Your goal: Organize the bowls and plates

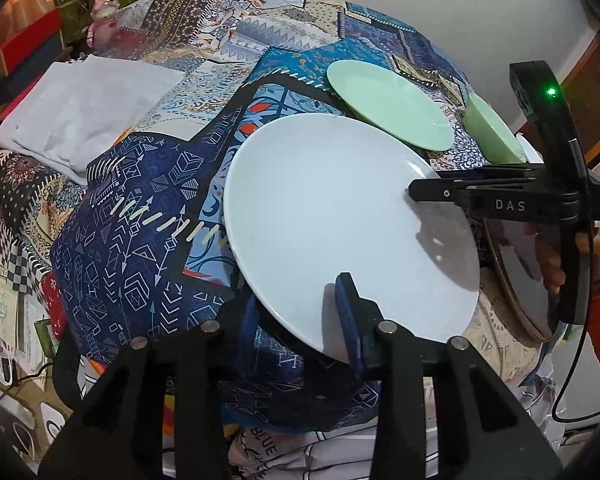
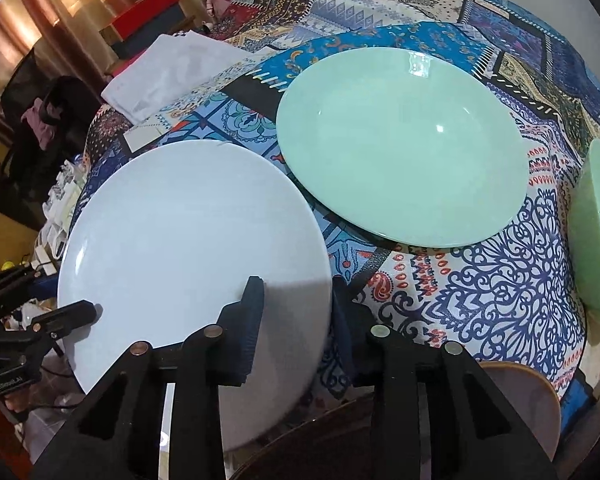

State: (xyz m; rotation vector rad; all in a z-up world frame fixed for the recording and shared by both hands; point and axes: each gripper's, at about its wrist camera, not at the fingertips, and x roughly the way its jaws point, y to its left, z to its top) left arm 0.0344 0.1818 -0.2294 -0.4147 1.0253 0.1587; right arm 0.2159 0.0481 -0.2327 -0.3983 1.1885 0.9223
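1. White, round and glossy, the ceramic plate (image 1: 340,216) lies on the patchwork-cloth table (image 1: 148,216), its near edge jutting past the table edge.
2. Left gripper (image 1: 300,320) has its fingers (image 1: 350,320) closed on the plate's near rim, one above, one below.
3. Right gripper (image 2: 296,328) pinches the rim likewise.
4. Beyond it sits a mint-green glass plate (image 2: 404,144), with a green bowl (image 2: 598,232) to the right.
5. Folded white cloth (image 1: 88,108) lies farther left.
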